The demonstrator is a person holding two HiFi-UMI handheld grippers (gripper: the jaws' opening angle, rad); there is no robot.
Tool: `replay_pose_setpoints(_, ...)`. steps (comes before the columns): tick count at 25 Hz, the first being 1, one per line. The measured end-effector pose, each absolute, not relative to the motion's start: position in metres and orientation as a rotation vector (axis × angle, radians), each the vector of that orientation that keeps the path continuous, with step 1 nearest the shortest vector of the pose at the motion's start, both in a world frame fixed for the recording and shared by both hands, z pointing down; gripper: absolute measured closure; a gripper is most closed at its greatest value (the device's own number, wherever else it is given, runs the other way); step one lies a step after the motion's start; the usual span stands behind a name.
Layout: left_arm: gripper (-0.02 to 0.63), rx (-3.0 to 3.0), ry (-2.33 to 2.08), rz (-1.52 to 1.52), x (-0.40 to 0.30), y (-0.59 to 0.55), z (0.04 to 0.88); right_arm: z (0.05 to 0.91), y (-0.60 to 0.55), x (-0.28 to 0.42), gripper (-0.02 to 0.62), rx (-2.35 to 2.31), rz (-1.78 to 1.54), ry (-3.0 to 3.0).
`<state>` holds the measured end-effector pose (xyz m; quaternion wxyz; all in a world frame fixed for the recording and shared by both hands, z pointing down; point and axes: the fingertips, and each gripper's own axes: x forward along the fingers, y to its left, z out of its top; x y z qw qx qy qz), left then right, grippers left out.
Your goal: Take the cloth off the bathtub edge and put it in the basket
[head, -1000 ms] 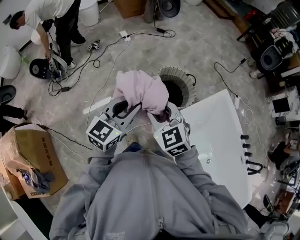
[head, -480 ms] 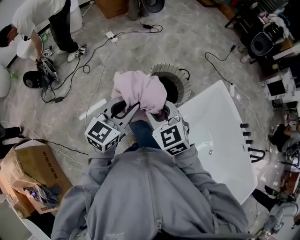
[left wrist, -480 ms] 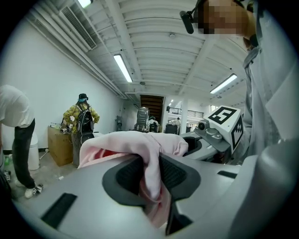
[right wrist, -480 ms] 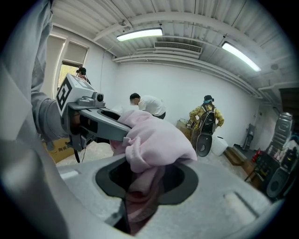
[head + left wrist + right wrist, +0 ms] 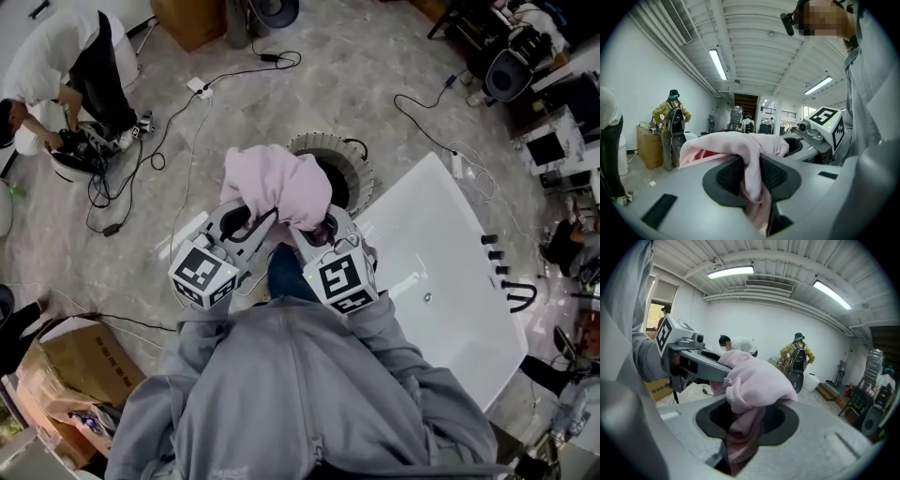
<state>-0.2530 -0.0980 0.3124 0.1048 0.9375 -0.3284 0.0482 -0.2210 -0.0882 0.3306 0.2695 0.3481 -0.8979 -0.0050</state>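
Left gripper (image 5: pixel 246 221) and right gripper (image 5: pixel 320 229) hold up the pink cloth (image 5: pixel 277 180).
Both sets of fingers (image 5: pixel 730 175) squeeze folds of the cloth tight. It sits bunched up in the air between them, hiding the near rim of the round basket (image 5: pixel 354 171) on the floor, by the white bathtub's (image 5: pixel 450 272) corner.

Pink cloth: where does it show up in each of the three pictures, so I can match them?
Head view: pink cloth at upper centre, overlapping the left rim of the basket.
Left gripper view: centre, pinched in the left gripper.
Right gripper view: centre, pinched in the right gripper.
Shared landmark: the person's grey hoodie, at the bottom, right edge and left edge respectively.
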Motion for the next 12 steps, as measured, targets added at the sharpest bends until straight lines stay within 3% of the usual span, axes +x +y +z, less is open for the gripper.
replay_pose_setpoints(12, 0.517, 2.847, -0.765, 0.159, -0.209, -0.199, 0.313, 0.335, -0.184, -0.178, 0.469, 1.115, 0.024, -2.341)
